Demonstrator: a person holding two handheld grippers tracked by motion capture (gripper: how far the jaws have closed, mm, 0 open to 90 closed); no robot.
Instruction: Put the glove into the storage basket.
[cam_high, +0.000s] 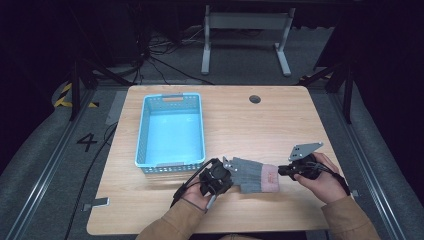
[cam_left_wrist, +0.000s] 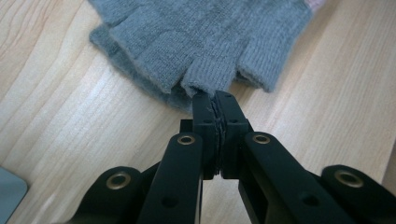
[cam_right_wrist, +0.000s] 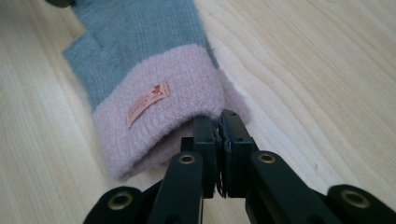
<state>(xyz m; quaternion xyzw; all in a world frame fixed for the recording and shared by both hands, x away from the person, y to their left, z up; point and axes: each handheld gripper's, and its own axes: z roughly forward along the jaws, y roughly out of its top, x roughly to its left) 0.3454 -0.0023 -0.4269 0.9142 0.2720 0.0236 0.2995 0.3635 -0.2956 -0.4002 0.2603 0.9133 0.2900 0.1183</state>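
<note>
A grey glove (cam_high: 252, 175) with a pink cuff lies at the lower centre of the tabletop (cam_high: 260, 125). The left gripper (cam_left_wrist: 215, 100) pinches a fingertip; the right gripper (cam_right_wrist: 219, 122) is clamped on the cuff edge.

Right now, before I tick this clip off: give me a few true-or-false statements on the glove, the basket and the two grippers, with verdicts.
1. The grey glove lies inside the blue basket. False: it lies on the wooden table, in front of the basket.
2. The left gripper is shut on a fingertip end of the glove. True.
3. The right gripper hangs open above the glove. False: its fingers are pinched together at the edge of the pink cuff.
4. The pink cuff carries a small sewn label. True.
5. The basket holds a second glove. False: nothing lies in it.
</note>
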